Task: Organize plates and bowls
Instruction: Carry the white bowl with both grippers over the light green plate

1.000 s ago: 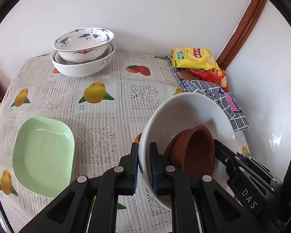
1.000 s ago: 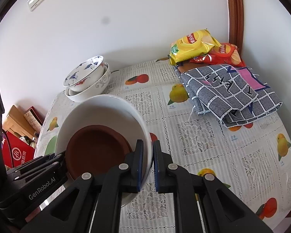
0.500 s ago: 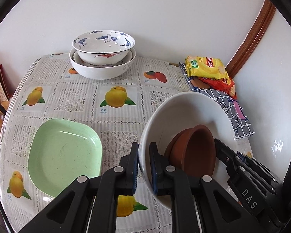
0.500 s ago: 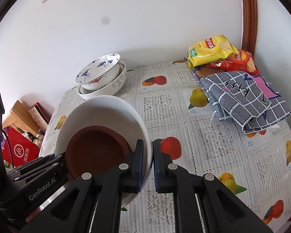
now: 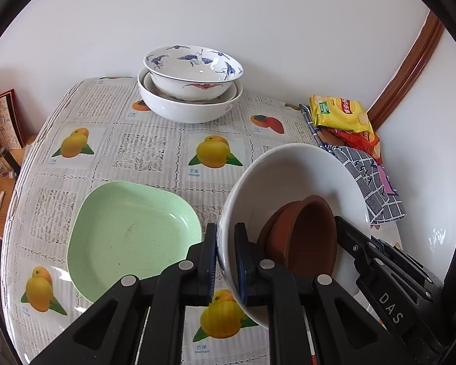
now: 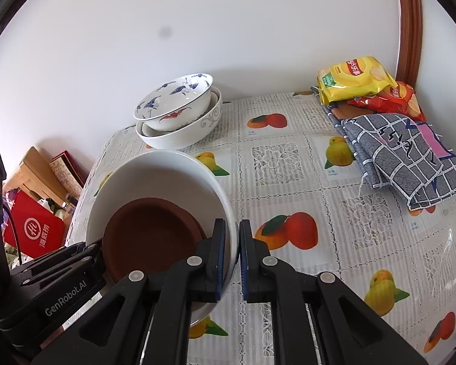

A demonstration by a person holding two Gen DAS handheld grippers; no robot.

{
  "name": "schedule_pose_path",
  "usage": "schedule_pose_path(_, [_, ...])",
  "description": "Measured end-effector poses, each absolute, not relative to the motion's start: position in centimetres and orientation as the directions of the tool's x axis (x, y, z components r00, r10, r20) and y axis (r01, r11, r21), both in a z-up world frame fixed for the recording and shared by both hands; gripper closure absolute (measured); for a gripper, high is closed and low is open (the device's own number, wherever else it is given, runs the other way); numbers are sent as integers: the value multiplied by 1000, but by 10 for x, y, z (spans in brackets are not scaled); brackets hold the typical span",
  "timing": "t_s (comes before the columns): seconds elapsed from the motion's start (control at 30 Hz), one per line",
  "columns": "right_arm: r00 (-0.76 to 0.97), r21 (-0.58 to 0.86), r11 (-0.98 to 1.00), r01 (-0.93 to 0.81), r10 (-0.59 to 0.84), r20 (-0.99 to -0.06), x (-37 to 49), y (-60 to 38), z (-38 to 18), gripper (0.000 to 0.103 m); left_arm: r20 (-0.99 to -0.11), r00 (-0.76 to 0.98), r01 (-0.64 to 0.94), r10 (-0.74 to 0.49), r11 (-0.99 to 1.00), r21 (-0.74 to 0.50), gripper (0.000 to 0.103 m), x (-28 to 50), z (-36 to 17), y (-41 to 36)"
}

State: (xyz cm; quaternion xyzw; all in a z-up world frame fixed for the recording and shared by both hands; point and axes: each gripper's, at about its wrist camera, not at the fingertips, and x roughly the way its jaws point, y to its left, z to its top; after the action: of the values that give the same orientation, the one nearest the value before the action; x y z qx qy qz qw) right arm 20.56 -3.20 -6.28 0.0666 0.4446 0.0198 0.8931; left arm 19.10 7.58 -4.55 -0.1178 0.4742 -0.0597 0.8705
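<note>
A large white bowl (image 5: pixel 291 182) hangs above the table, carried by both grippers. My left gripper (image 5: pixel 225 263) is shut on its left rim. My right gripper (image 6: pixel 231 258) is shut on the opposite rim of the white bowl (image 6: pixel 155 176). Stacked brown bowls (image 5: pixel 304 237) sit inside it, tilted, and show again as brown bowls (image 6: pixel 149 237) in the right wrist view. A green square plate (image 5: pixel 130 234) lies on the table to the left of the white bowl. A blue-patterned bowl (image 5: pixel 194 70) is nested in a white bowl at the table's back.
Snack bags (image 6: pixel 355 79) and a folded checked cloth (image 6: pixel 404 158) lie at the table's back right, by the wall. The fruit-print tablecloth (image 6: pixel 288 158) covers the table. Off the left edge are a red bag (image 6: pixel 33 231) and boxes.
Both grippers have carried the white bowl leftward across the table. The green plate and the nested bowls have shifted right in the left wrist view. The grips are unchanged.
</note>
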Motion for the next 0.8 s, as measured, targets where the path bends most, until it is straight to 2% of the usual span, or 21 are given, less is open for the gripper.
schedule_pose_path(0.8, [583,139,989,-42,137,-801,211,24,-75,94,-811,554,-77,-189,958,-276,92,179,-53,133])
